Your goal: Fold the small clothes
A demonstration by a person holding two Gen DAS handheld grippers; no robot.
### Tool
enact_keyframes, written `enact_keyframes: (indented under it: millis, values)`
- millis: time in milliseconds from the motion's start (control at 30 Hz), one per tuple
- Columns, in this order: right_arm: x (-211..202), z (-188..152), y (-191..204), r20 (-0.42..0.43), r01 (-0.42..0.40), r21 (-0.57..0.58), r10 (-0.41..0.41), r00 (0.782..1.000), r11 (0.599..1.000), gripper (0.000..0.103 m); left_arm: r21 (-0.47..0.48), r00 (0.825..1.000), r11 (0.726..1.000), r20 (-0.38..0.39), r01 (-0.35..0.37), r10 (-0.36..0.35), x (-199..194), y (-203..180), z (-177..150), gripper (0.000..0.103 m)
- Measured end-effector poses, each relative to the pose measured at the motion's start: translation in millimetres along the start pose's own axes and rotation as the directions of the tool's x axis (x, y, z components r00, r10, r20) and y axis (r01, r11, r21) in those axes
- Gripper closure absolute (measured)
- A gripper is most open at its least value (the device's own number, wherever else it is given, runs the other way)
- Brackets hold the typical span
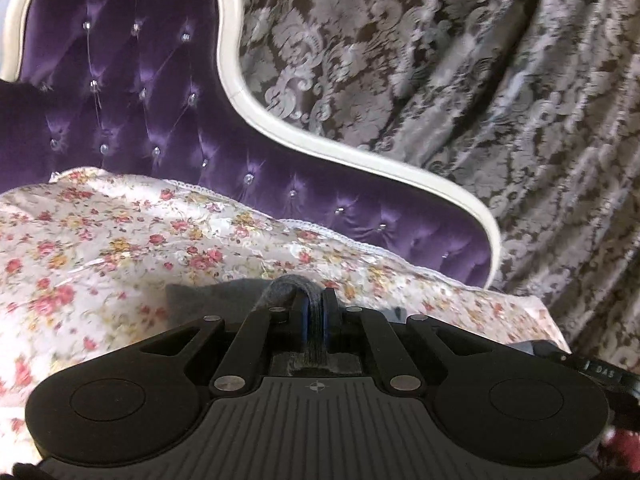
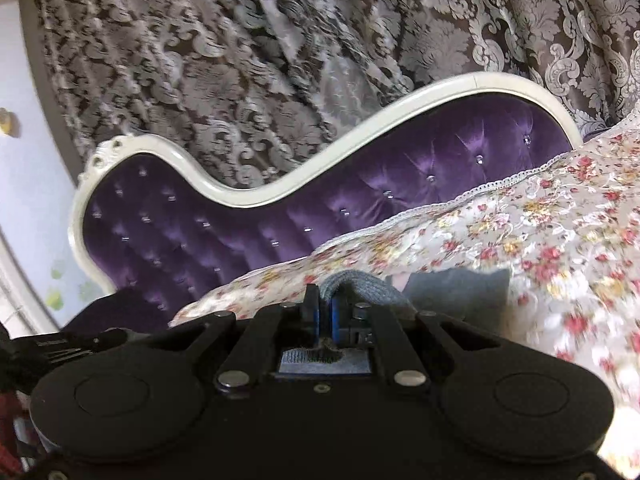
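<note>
I have the left gripper (image 1: 315,312) pinching a fold of the grey cloth (image 1: 200,300), its jaws pressed together on the bunched fabric, and the right gripper (image 2: 324,312) is doing the same, jaws closed on a rolled grey edge. The cloth lies low over the flowered bedspread (image 1: 120,240), just in front of the purple headboard (image 1: 140,120), with a flat grey part spread to the right in the right wrist view. Both views are blurred, so I can't say for sure whether the garment is lifted clear or dragging on the spread; it looks barely off it. My read is that I'm mid-fold, carrying one edge over. To do it well I'd keep both hands level and evenly spaced so the edge stays taut, lay it onto the flat part so the edges line up, and only then let go, without snagging the bedspread underneath
</note>
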State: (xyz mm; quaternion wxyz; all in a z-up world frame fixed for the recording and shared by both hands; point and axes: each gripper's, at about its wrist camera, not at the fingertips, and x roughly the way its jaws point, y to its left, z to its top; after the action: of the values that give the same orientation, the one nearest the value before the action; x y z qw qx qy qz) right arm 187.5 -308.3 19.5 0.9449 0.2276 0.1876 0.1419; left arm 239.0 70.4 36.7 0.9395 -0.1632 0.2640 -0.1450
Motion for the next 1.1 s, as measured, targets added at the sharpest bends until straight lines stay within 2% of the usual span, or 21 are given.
enact_keyframes:
  millis: [233, 333, 467, 600, 633, 700, 767, 800, 833, 900, 967, 1033, 1100]
  values:
    - [79.8, 2.8, -30.4, -0.077, 0.098, 0.025, -0.096, 0.992, 0.995, 0.090, -0.015, 0.992, 0.998, -0.108, -0.064, 0.062, 76.1, 13.3, 5.9, 0.097]
    - [105.3, -3.5, -38.8, -0.116, 0.139, 0.022, -0.136, 0.984, 0.990, 0.090, 0.011, 0.983, 0.994, -0.141, -0.113, 0.114, 103.6, 18.3, 2.3, 0.097]
    - [130.6, -12.1, -48.7, -0.162, 0.181, 0.022, -0.175, 0.971, 0.983, 0.090, 0.021, 0.969, 0.989, -0.196, -0.147, 0.148, 131.9, 25.3, -4.8, 0.095]
    - [144.7, -19.6, -57.3, -0.194, 0.219, 0.042, -0.207, 0.959, 0.975, 0.085, 0.019, 0.960, 0.981, -0.202, -0.191, 0.191, 147.6, 31.4, -6.2, 0.088]
    - [144.5, -21.5, -60.6, -0.190, 0.222, 0.063, -0.207, 0.960, 0.973, 0.084, 0.010, 0.959, 0.980, -0.203, -0.200, 0.198, 150.4, 33.9, -5.1, 0.081]
    - [146.2, -21.7, -66.0, -0.179, 0.225, 0.099, -0.205, 0.962, 0.969, 0.073, -0.019, 0.959, 0.976, -0.187, -0.218, 0.210, 152.9, 40.0, -1.2, 0.075]
    - [144.9, -19.0, -67.7, -0.167, 0.233, 0.105, -0.214, 0.963, 0.967, 0.052, -0.045, 0.962, 0.973, -0.162, -0.228, 0.218, 150.6, 45.3, 3.8, 0.070]
    - [142.6, -16.5, -66.5, -0.154, 0.239, 0.093, -0.223, 0.963, 0.967, 0.045, -0.055, 0.964, 0.972, -0.153, -0.227, 0.216, 149.3, 47.1, 6.5, 0.069]
    - [141.3, -14.0, -64.5, -0.141, 0.245, 0.079, -0.233, 0.962, 0.966, 0.032, -0.061, 0.966, 0.973, -0.145, -0.223, 0.213, 145.3, 47.5, 9.0, 0.065]
    - [133.5, -8.0, -58.7, -0.108, 0.255, 0.052, -0.248, 0.963, 0.966, 0.029, -0.048, 0.969, 0.974, -0.120, -0.223, 0.216, 134.1, 43.7, 13.7, 0.054]
    - [123.2, -4.3, -49.0, -0.081, 0.246, 0.015, -0.244, 0.966, 0.969, 0.028, -0.003, 0.971, 0.975, -0.090, -0.224, 0.223, 120.5, 34.3, 14.3, 0.033]
    - [116.8, -5.3, -35.2, -0.077, 0.238, -0.042, -0.240, 0.968, 0.970, 0.023, 0.065, 0.975, 0.976, -0.071, -0.208, 0.213, 109.0, 22.1, 10.5, 0.026]
    - [114.8, -11.6, -18.9, -0.103, 0.220, -0.117, -0.232, 0.967, 0.968, 0.018, 0.175, 0.975, 0.966, -0.084, -0.188, 0.205, 100.3, 3.6, 0.8, 0.021]
